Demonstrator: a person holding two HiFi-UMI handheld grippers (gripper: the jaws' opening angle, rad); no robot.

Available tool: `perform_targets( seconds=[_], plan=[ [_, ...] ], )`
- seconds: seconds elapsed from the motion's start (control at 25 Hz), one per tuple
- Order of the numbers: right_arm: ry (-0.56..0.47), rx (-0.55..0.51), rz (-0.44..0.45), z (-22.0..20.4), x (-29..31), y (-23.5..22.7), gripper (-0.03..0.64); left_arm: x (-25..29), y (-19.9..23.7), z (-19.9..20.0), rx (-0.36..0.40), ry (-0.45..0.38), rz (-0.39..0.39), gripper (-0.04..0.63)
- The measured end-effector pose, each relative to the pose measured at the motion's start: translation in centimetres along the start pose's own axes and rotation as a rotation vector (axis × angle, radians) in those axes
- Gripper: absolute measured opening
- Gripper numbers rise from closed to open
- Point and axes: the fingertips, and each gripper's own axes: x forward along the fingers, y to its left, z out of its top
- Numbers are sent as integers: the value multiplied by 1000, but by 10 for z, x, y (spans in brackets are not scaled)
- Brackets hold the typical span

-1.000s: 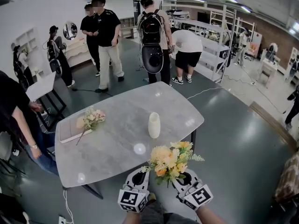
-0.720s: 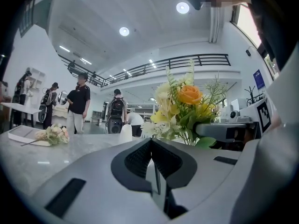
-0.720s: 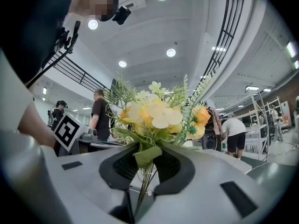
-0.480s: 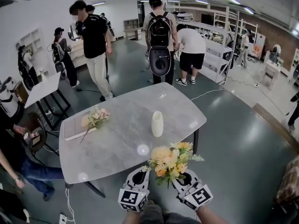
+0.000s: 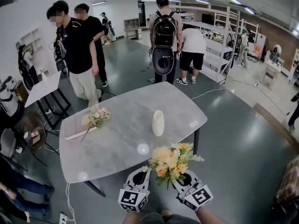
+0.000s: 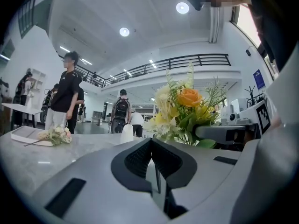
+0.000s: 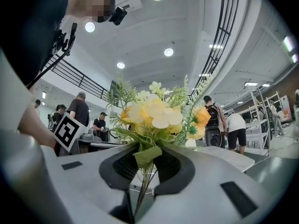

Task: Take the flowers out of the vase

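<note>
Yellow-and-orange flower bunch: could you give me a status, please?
Right gripper shut on yellow-and-orange flower bunch. Left gripper shut, empty. Bunch out of white oval vase. Nothing blocking.

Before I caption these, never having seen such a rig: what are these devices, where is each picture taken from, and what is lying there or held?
A person holds a two-jaw gripper in each hand. One camera sits on the person's head, looking down; the others ride on the grippers. On the grey stone-look table stand a white vase without flowers and a flat white tray bearing a pale pink bouquet. The right gripper has its jaws clamped on the stems of a yellow-and-orange bouquet; the left gripper has its jaws together, empty.
</note>
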Motion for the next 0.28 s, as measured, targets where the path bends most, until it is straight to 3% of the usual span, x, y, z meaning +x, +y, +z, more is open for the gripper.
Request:
perform_targets(
  seconds=[0.28],
  plan=[
    [24,21,-10,-5,-4,-1,81,1,-4,0,-7,19,-6,14]
  ],
)
